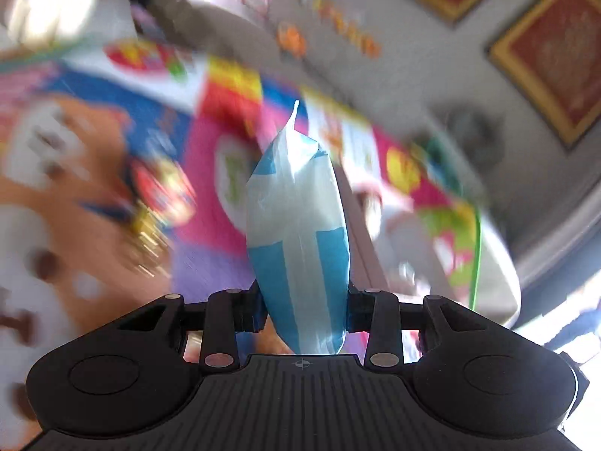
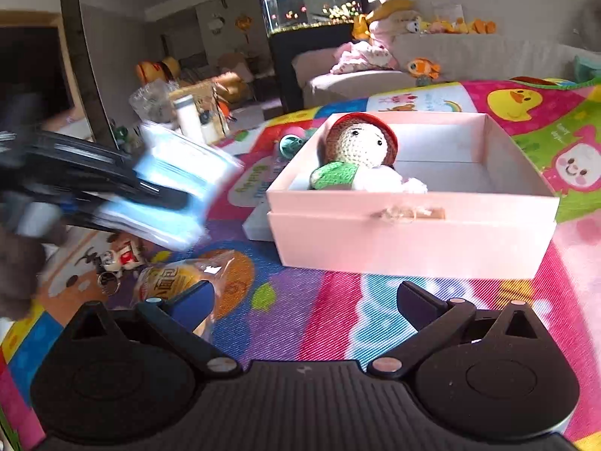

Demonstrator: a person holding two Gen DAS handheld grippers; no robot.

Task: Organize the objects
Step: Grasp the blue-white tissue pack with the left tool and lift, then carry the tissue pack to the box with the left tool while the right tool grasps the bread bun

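My left gripper (image 1: 302, 312) is shut on a blue-and-white plastic packet (image 1: 298, 225), held in the air above the colourful play mat (image 1: 210, 188); the view is motion-blurred. In the right wrist view the left gripper (image 2: 161, 191) and the packet (image 2: 176, 188) appear blurred at the left, left of the pink open box (image 2: 413, 233). A crocheted doll with a red hat (image 2: 360, 150) lies inside the box. My right gripper (image 2: 306, 300) is open and empty, low over the mat in front of the box. A wrapped bread bun (image 2: 172, 278) lies by its left finger.
A small toy figure with a key ring (image 2: 116, 259) lies on the mat at the left. A teal round toy (image 2: 291, 144) sits behind the box. Bottles and bags (image 2: 180, 112) stand at the mat's far left. A sofa with plush toys (image 2: 413, 56) and a fish tank (image 2: 311, 11) are behind.
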